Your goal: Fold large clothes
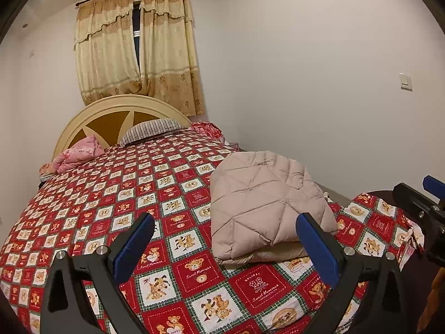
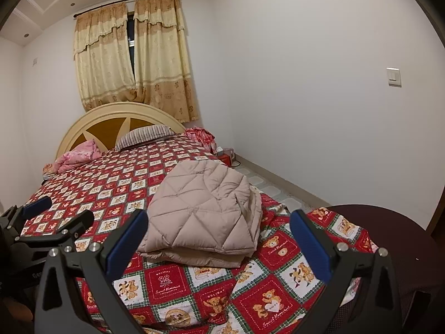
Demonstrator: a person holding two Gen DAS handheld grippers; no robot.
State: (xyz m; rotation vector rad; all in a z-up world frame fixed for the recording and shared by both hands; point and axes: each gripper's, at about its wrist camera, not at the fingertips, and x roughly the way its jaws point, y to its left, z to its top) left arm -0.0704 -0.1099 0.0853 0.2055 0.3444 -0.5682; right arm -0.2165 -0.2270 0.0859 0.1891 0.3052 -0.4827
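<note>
Beige quilted coat (image 1: 267, 206) folded into a compact stack, resting on bed (image 1: 116, 203) near the right edge, on the red teddy-bear sheet. Left gripper (image 1: 225, 233) and right gripper (image 2: 218, 231): jaws spread wide, empty, held just short of the coat, no contact.

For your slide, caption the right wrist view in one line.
Open right gripper faces a folded beige quilted coat on a teddy-bear bedspread.
</note>
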